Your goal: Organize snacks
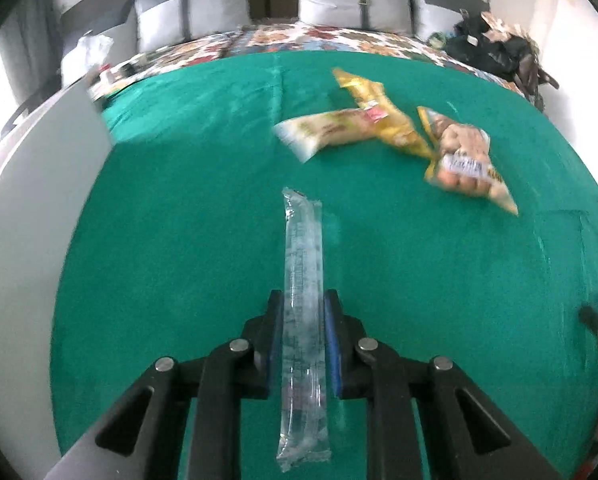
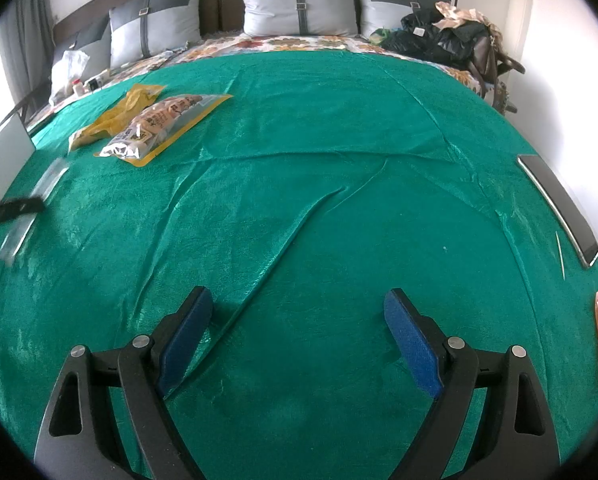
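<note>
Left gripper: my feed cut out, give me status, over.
Left gripper shut on clear packet. Right gripper open, empty, over green cloth. Three snack bags lie ahead on cloth. Nothing in the way.

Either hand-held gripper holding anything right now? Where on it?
Left hand-held gripper clamps the clear snack packet edge-on, around mid-length. Right hand-held gripper is open, empty.

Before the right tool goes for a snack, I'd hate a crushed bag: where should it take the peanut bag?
Probably by the flat sealed yellow edge of the peanut bag, coming from its open right side. The middle bulges with nuts, while the yellow bag crowds its left. The right tool is open and empty.
</note>
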The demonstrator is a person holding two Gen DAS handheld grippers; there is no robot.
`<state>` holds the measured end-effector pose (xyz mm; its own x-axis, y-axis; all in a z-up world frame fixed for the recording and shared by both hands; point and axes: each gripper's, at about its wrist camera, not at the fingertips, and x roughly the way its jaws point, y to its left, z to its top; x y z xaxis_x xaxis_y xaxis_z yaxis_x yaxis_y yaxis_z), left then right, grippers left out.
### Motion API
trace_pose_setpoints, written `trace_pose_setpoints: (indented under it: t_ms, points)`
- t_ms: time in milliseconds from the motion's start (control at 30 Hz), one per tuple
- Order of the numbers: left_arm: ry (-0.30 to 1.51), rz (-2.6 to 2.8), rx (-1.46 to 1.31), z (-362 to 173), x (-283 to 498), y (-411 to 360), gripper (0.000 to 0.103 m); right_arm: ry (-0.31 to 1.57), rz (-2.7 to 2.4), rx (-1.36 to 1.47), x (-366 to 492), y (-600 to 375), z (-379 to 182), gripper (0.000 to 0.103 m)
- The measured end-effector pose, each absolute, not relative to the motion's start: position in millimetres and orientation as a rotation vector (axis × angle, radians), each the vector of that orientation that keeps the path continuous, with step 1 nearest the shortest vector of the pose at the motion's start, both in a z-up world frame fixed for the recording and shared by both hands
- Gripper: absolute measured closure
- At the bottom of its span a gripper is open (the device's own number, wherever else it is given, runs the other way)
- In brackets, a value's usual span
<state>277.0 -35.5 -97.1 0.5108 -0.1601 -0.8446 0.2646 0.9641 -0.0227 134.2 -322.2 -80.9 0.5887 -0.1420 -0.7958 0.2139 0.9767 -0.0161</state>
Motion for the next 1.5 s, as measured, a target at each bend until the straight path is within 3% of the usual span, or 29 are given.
trace_pose_setpoints:
  t_ms: [200, 267, 300, 367, 467, 667, 933, 1200, 1467, 1500]
  points:
    - [0.974, -0.191, 0.032, -100, 236, 28, 0.083, 0.918, -0.208, 0.084, 134, -322, -81, 0.013]
    - [0.96, -0.173, 0.022, -102, 235, 39, 0.079, 0.919, -0.208, 0.084, 134, -322, -81, 0.013]
    - [0.949, -0.169, 0.017, -103, 236, 43, 0.074, 0.919, -0.208, 0.085, 134, -322, -81, 0.013]
    - [0.934, -0.17, 0.028, -106, 238, 46, 0.042, 0.919, -0.208, 0.085, 134, -322, -81, 0.013]
    - [0.909, -0.14, 0.101, -109, 244, 43, 0.016, 0.919, -0.209, 0.086, 134, -322, -81, 0.013]
    - [0.935, -0.149, 0.056, -112, 253, 50, 0.003, 0.921, -0.21, 0.088, 134, -323, -82, 0.012]
    - [0.943, -0.153, 0.061, -114, 255, 47, 0.0, 1.001, -0.136, 0.063, 153, -320, -76, 0.009]
    - [0.943, -0.153, 0.061, -114, 255, 47, 0.0, 0.891, 0.19, 0.206, 294, -250, -7, 0.01]
    - [0.943, -0.153, 0.061, -114, 255, 47, 0.0, 1.066, 0.168, 0.194, 410, -189, -51, 0.013]
    - [0.943, -0.153, 0.06, -114, 255, 47, 0.0, 1.079, 0.161, 0.187, 413, -187, -55, 0.019]
